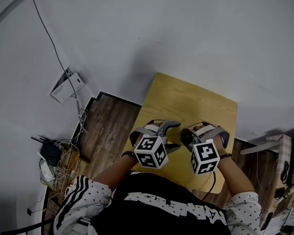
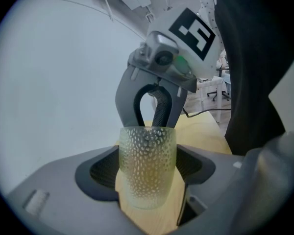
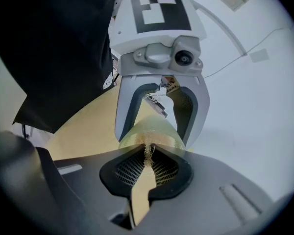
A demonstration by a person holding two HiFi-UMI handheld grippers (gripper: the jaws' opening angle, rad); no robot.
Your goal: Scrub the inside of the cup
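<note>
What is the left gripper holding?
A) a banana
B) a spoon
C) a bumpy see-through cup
C: in the left gripper view, the left gripper has its two jaws pressed against the sides of an upright, bumpy, see-through cup.

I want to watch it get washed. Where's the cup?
In the left gripper view, the cup is clamped between the left gripper's jaws over the wooden table, the right gripper just behind it.
</note>
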